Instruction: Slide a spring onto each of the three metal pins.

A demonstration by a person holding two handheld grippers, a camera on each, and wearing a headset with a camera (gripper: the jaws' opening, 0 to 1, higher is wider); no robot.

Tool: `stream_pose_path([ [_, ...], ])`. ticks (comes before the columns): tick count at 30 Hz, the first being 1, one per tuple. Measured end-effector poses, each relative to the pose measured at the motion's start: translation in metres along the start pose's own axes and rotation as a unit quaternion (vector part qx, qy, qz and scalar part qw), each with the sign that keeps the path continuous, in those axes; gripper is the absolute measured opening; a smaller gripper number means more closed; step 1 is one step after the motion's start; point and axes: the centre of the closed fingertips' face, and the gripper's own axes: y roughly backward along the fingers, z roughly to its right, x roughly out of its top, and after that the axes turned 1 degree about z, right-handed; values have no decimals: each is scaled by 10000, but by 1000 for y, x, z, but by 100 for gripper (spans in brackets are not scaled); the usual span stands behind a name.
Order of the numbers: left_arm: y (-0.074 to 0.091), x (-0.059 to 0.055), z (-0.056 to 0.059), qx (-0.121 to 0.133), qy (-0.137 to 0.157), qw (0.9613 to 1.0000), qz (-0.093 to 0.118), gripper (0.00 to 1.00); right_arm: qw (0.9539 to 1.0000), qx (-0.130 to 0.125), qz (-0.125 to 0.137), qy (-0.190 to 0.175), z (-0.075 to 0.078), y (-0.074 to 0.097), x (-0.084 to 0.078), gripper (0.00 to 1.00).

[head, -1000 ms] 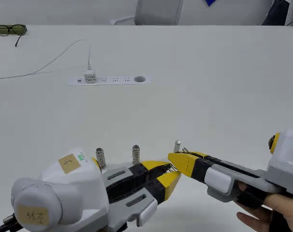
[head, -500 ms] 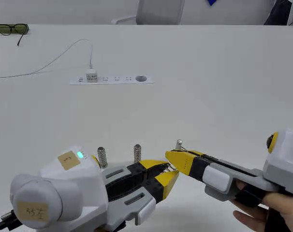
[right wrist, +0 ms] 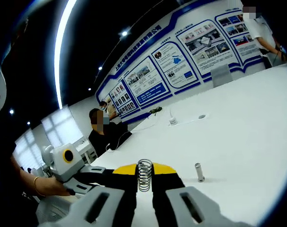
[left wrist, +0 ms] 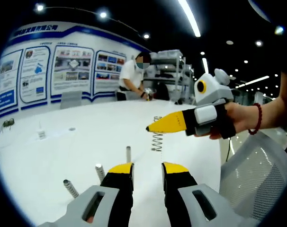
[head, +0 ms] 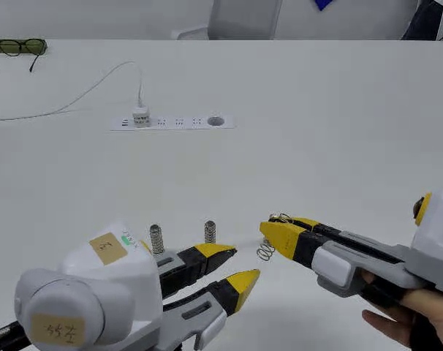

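Surface [head: 316,131], white, spans the head view. Left claw [head: 243,265] sits at lower left, jaws apart and holding nothing. Right claw [head: 267,231] enters from lower right, clamped on a spring [head: 266,251] that hangs below its tip at lower centre. Power strip [head: 174,122] lies at upper left of centre. Left pin [head: 156,239] and middle pin [head: 210,232] stand upright just above the left claw, each wearing a spring. Bare pin [left wrist: 128,153] stands at centre of the left gripper view, just left of the hanging spring.

Yellow-black: left claw [head: 241,264], right claw [head: 267,228]; silver spring [right wrist: 144,176].
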Motion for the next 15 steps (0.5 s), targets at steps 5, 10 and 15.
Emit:
stream_pose_path([
  [5, 6, -4, -8, 169, -50, 9997, -158, 29, 9989, -182, -114, 424, 9, -2, 4, 12],
  [10, 11, -7, -13, 303, -123, 9992, -247, 35, 9966, -296, -156, 752, 17, -6, 11, 12],
  [15, 17, -8, -20, 453, -162, 9984, -292, 41, 9944, -359, -165, 983, 26, -11, 17, 12],
])
